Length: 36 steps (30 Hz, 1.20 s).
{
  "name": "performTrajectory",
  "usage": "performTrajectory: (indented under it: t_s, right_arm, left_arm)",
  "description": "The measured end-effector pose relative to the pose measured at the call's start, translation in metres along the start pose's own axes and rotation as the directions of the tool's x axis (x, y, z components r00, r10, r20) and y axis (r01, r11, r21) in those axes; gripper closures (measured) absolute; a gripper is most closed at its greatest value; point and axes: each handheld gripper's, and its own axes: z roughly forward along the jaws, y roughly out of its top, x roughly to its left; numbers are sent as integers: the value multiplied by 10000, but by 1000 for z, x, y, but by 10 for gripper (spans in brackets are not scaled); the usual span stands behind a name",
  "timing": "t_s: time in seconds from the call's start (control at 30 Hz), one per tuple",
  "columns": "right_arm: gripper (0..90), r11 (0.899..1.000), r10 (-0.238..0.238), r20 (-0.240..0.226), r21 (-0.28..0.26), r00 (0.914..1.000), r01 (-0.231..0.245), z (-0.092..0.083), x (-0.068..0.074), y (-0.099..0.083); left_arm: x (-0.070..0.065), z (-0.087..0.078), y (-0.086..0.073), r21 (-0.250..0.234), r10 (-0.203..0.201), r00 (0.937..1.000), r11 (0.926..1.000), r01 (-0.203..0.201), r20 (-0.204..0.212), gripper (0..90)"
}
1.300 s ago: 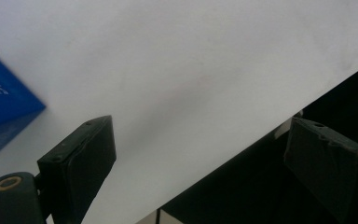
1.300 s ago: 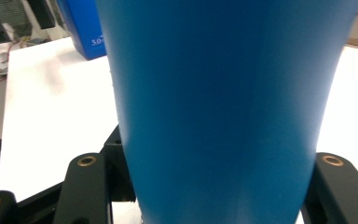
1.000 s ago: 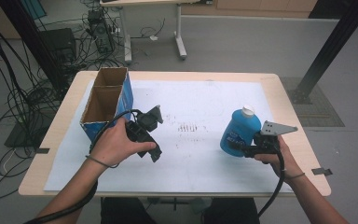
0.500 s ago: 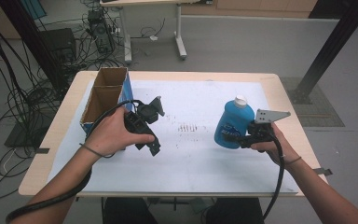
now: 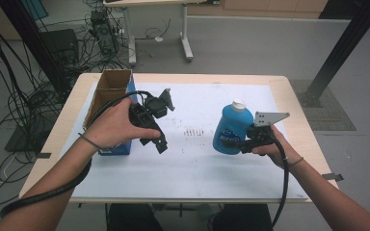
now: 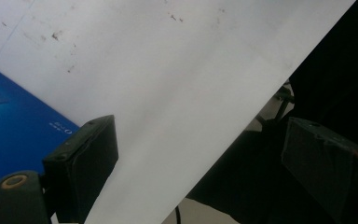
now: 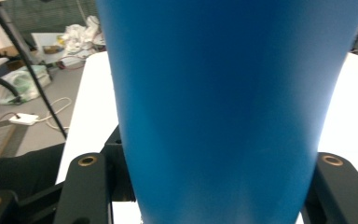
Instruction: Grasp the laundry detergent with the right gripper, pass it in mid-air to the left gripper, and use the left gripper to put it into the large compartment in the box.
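Here right hand-held gripper (image 5: 238,143) pinching blue bottle (image 5: 231,128), label unreadable; left hand-held gripper (image 5: 160,144) spread.

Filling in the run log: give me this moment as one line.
right gripper: shut on blue bottle | left gripper: open, nothing held | cardboard box: open-topped, at table's left

Blue plastic bottle (image 5: 232,129) with white cap and a pale printed label, roughly upright with a slight tilt, clamped low on its body by the right tongs (image 5: 243,143), seemingly lifted just clear of the white-covered table (image 5: 197,168), right of centre.
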Motion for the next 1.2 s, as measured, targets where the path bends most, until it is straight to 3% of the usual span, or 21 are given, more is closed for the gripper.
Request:
performTrajectory:
  t_s: [0.57, 1.2]
  right_arm:
    - [411, 9991, -405, -1064, 56, 9935, 413, 25, 13, 18]
    - [411, 9938, -973, -2169, 319, 9713, 1067, 62, 33, 26]
  left_arm:
    - [-16, -31, 13, -4, 1118, 9937, 9937, -1118, -119, 107]
    - [-33, -32, 29, 317, 1901, 9817, 9813, -1896, -129, 107]
